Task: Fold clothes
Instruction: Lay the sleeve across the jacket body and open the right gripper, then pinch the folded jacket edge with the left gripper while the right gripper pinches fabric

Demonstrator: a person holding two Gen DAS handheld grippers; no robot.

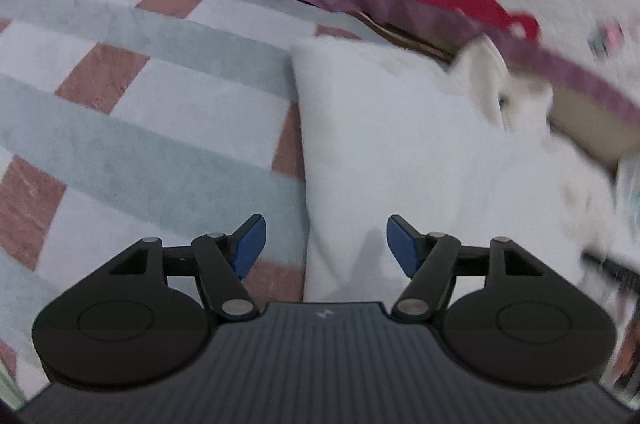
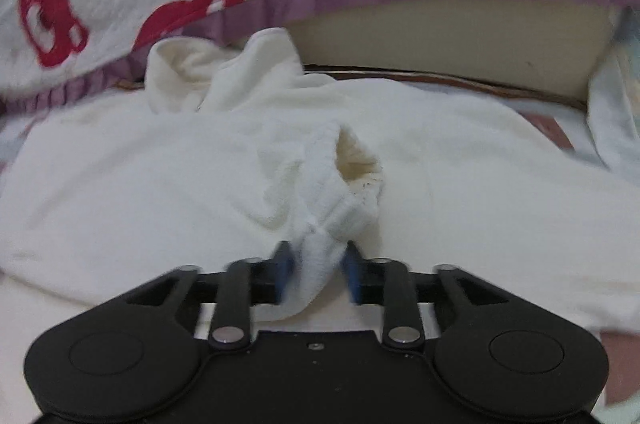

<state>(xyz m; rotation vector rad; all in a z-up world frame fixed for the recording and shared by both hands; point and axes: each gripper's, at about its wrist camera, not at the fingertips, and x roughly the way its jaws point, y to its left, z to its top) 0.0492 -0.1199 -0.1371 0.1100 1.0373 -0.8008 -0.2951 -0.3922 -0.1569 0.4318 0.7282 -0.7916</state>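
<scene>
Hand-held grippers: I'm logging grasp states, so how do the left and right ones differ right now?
The left hand-held gripper has its jaws spread wide and holds nothing; the right hand-held gripper is closed on the ribbed cuff of the white garment. The left hovers over the garment's edge beside the checked sheet; the right sits over its middle. Both have blue pads.

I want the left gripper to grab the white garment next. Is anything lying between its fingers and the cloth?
Nothing visible does. The left gripper hangs open right over the near left edge of the white garment, with only the checked blanket beside it. The right gripper already pinches a cuff of that garment.
</scene>
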